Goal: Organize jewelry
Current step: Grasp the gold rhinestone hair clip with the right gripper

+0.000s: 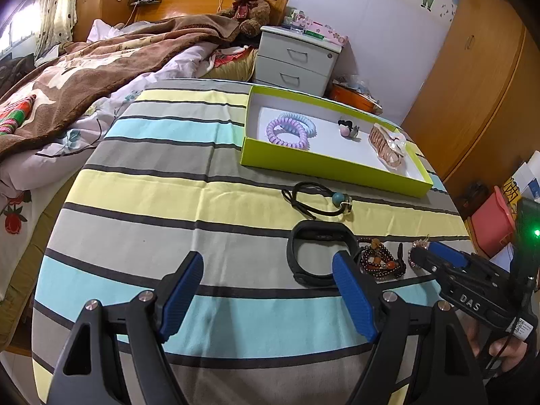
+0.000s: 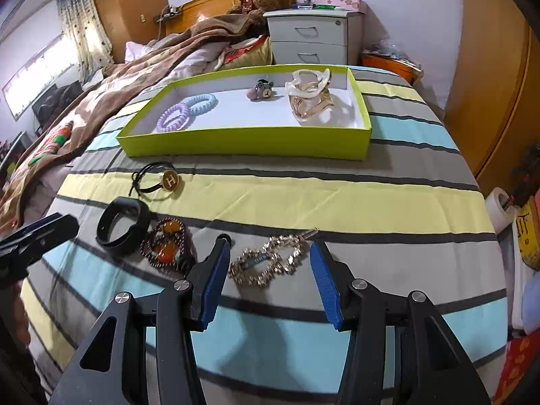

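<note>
A lime-green tray (image 2: 246, 143) (image 1: 324, 165) on the striped table holds two coil hair ties (image 2: 184, 111) (image 1: 290, 128), a small bear charm (image 2: 261, 90) and a clear hair claw (image 2: 308, 96) (image 1: 388, 143). In front lie a black hair tie with an H charm (image 2: 158, 180) (image 1: 320, 200), a black wristband (image 2: 121, 224) (image 1: 320, 256), a dark bead bracelet (image 2: 167, 249) (image 1: 381, 261) and a gold chain bracelet (image 2: 270, 260). My right gripper (image 2: 270, 249) is open around the chain bracelet. My left gripper (image 1: 268, 263) is open, its right finger over the wristband.
The table has a striped cloth (image 2: 303, 199). A bed with a brown blanket (image 1: 84, 77) lies to the left. A white nightstand (image 1: 297, 60) stands behind the tray. A wooden wardrobe (image 1: 489, 77) is on the right, with clutter on the floor beside it.
</note>
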A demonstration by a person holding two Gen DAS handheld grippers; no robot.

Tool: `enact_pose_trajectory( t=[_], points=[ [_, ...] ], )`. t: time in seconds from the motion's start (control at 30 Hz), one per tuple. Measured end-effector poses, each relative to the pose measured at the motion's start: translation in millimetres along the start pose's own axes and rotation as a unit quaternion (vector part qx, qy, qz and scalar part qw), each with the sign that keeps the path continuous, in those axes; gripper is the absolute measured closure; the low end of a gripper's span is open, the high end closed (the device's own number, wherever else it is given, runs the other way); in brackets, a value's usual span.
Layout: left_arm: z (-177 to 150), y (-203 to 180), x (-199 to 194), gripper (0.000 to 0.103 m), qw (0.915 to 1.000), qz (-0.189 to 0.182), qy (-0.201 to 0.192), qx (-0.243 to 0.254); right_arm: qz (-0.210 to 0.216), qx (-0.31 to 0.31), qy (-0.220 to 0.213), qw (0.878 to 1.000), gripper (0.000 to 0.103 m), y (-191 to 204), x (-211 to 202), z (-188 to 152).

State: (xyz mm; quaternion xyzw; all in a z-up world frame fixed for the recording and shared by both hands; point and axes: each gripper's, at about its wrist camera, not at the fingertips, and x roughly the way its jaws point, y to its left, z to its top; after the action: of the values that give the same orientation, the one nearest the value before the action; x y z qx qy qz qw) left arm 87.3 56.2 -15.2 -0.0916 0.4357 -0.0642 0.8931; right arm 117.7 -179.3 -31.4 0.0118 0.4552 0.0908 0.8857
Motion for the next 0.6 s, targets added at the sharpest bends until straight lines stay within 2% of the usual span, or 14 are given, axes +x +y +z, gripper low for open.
enact_pose_trajectory(
  t=[0.17,0.37,0.6],
  points=[
    [0.1,-1.7,1.3,0.023,1.0000,0.002,0.002,0.001,-0.030,-0.033,-0.006,0.999,0.053,6.2,0.7,-4.9],
    [0.8,-4.6,1.9,0.023,1.0000,0.002,0.003,0.005,-0.044,-0.033,-0.006,0.998,0.053,-10.9,-5.9,-9.8],
    [0.5,-9.8,7.3,0.023,0.9999,0.001,0.012,0.009,-0.022,-0.058,-0.005,0.998,0.053,-3.7,0.5,-2.2]
  ],
)
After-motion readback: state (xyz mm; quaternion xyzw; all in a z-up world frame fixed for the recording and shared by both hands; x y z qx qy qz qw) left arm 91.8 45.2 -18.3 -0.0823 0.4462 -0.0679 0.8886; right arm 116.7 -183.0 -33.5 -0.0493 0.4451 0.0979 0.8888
